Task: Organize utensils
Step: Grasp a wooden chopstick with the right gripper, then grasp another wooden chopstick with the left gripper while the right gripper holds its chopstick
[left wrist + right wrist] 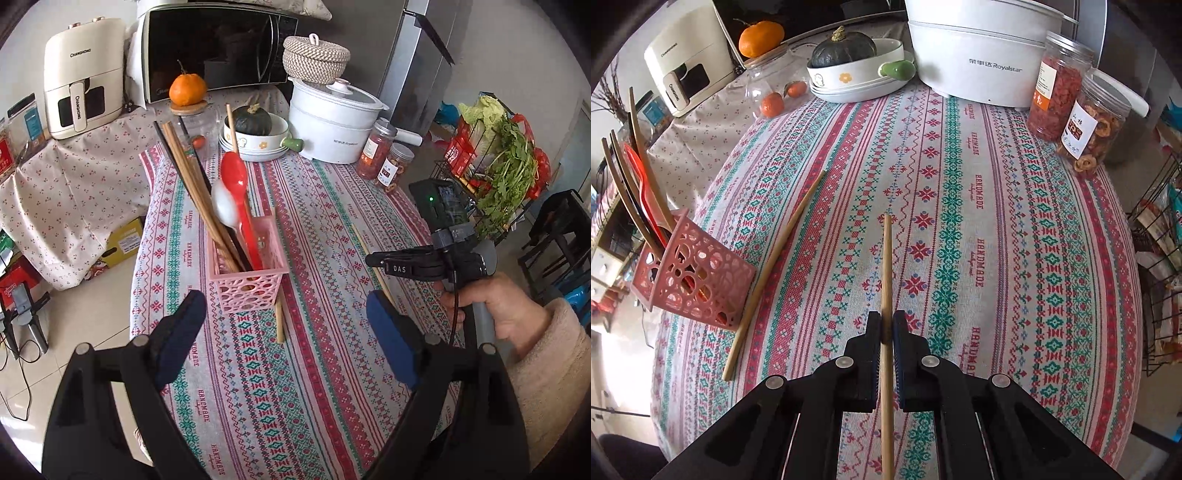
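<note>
A pink perforated utensil basket stands on the patterned tablecloth; it also shows at the left of the right wrist view. It holds several chopsticks, a red spoon and a white spoon. My left gripper is open and empty, just in front of the basket. My right gripper is shut on a light wooden chopstick that lies along the cloth; this gripper shows in the left wrist view. Another wooden chopstick lies loose beside the basket.
At the back stand a white Royalstar cooker, two snack jars, a bowl with a dark squash, a glass jar with small oranges, a microwave and an air fryer. A wire rack of greens is right.
</note>
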Available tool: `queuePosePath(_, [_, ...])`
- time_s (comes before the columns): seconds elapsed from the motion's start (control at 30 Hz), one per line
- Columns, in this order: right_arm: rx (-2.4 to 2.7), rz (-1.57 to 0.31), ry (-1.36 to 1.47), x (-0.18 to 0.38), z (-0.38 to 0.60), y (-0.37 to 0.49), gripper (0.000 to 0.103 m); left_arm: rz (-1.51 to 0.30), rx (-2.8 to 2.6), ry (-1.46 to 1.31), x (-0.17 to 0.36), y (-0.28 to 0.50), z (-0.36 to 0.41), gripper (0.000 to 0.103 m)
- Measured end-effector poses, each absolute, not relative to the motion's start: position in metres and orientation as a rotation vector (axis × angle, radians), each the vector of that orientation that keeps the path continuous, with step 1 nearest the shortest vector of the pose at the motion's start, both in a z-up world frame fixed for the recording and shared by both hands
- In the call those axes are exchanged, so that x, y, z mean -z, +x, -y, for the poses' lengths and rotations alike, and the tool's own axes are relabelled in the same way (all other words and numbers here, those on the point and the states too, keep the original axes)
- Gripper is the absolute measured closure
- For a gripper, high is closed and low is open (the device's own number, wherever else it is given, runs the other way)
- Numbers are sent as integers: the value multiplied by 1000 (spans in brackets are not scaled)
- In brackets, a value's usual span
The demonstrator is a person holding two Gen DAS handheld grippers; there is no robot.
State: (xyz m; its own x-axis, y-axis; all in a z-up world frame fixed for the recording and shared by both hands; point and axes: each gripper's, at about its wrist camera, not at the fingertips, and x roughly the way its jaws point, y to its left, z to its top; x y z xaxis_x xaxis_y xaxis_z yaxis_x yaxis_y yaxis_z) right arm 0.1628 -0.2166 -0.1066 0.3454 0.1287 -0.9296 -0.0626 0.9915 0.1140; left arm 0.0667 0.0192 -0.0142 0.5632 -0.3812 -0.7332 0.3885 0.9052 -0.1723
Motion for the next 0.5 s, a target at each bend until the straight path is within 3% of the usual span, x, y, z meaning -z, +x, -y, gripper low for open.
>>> queuePosePath(0.2, [-167, -1216, 115, 97, 238, 151, 97, -970, 502, 202, 17, 98, 63, 44])
queuePosePath(0.5, [-203, -1263, 295, 110, 287, 159, 96, -1216, 280, 312, 69, 228, 141, 63])
